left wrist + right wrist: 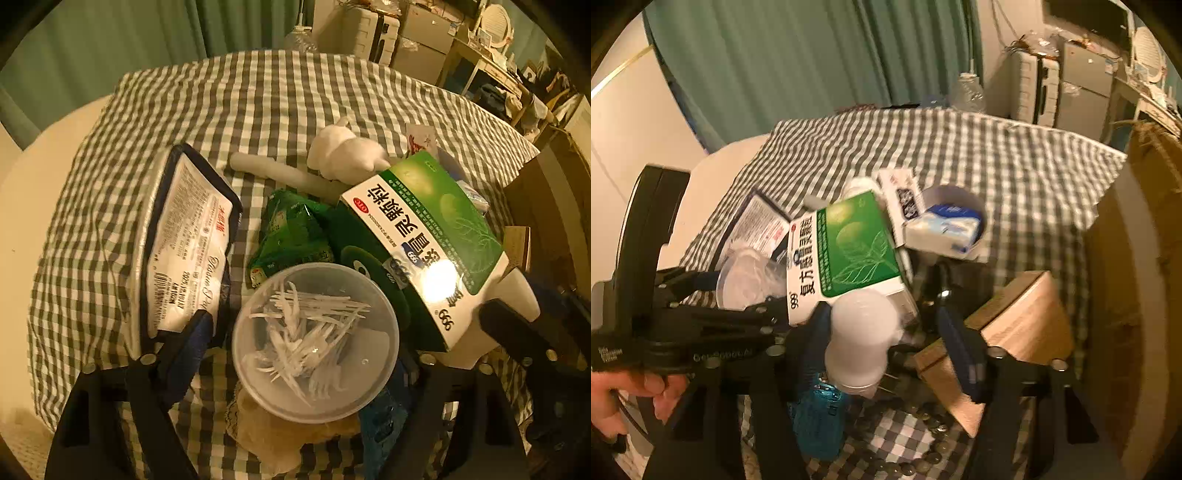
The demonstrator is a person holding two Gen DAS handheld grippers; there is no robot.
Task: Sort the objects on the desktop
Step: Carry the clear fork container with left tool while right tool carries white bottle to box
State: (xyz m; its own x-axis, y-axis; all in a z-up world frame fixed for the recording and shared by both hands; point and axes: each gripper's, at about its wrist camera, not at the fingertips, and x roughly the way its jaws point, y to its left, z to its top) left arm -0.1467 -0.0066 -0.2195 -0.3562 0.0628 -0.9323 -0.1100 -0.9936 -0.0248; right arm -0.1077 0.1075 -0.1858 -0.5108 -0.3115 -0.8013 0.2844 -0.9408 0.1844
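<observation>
A pile of desktop objects lies on a green-checked cloth (258,96). In the left wrist view my left gripper (314,347) is open around a clear round tub of white floss picks (316,343). A tissue pack (184,251) lies at its left, a green-white medicine box (428,236) at its right, a green sachet (291,232) behind. In the right wrist view my right gripper (886,339) is open around a white bottle with a blue base (857,339). The medicine box (846,251) lies just beyond it. The left gripper (701,321) shows at the left.
A white plush toy (343,155) and a white roll (280,171) lie behind the pile. A wooden block (1008,332) sits right of my right gripper. A white cup with blue-white packets (949,225) stands behind. Dark pebbles (923,424) lie near the front edge.
</observation>
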